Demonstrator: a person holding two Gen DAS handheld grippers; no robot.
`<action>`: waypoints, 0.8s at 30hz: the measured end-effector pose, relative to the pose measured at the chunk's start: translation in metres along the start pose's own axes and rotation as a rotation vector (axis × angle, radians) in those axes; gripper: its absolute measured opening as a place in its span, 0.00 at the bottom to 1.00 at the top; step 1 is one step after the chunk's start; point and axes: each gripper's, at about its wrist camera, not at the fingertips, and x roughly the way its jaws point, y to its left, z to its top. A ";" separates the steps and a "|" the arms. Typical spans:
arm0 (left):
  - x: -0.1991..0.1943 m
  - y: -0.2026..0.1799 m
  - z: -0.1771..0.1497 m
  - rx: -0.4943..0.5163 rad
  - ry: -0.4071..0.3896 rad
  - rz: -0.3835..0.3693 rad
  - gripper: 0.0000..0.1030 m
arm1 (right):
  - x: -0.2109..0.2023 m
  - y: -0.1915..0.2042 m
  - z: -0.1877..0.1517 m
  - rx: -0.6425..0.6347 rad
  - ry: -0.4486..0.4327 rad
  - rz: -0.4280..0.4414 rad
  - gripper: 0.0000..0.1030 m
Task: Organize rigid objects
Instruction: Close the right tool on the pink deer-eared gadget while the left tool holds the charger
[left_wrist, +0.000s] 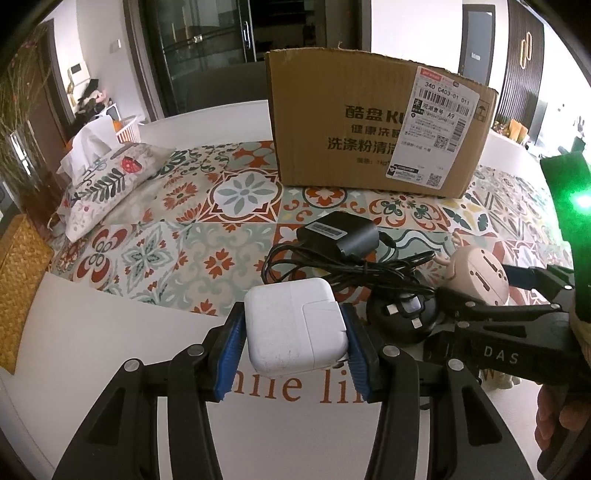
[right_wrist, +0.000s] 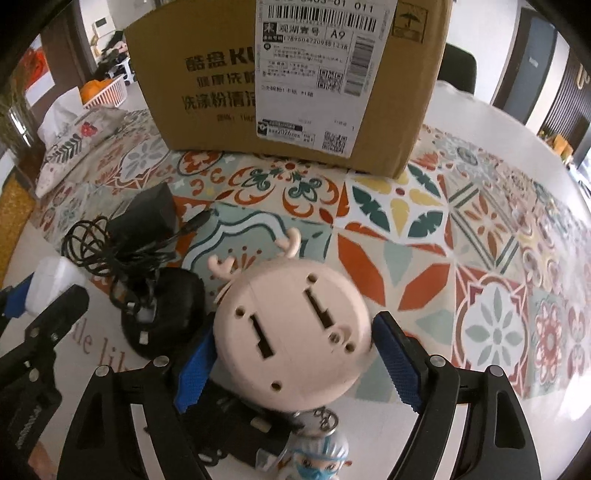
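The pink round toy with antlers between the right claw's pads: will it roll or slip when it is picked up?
The pink round toy looks like hard, smooth plastic, so it may slip between the pads. Its rounded edge suggests it could roll if released on the table. The thin antlers look fragile, so probably avoid pressing them.
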 end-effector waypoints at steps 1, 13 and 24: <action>0.000 0.000 0.000 -0.002 0.001 -0.003 0.48 | -0.001 0.000 0.000 -0.001 -0.012 0.006 0.79; -0.012 0.000 0.008 0.012 -0.008 -0.041 0.48 | -0.021 -0.004 0.000 0.041 -0.060 0.015 0.72; -0.048 -0.002 0.027 0.073 -0.074 -0.100 0.48 | -0.069 -0.002 0.004 0.076 -0.125 -0.003 0.72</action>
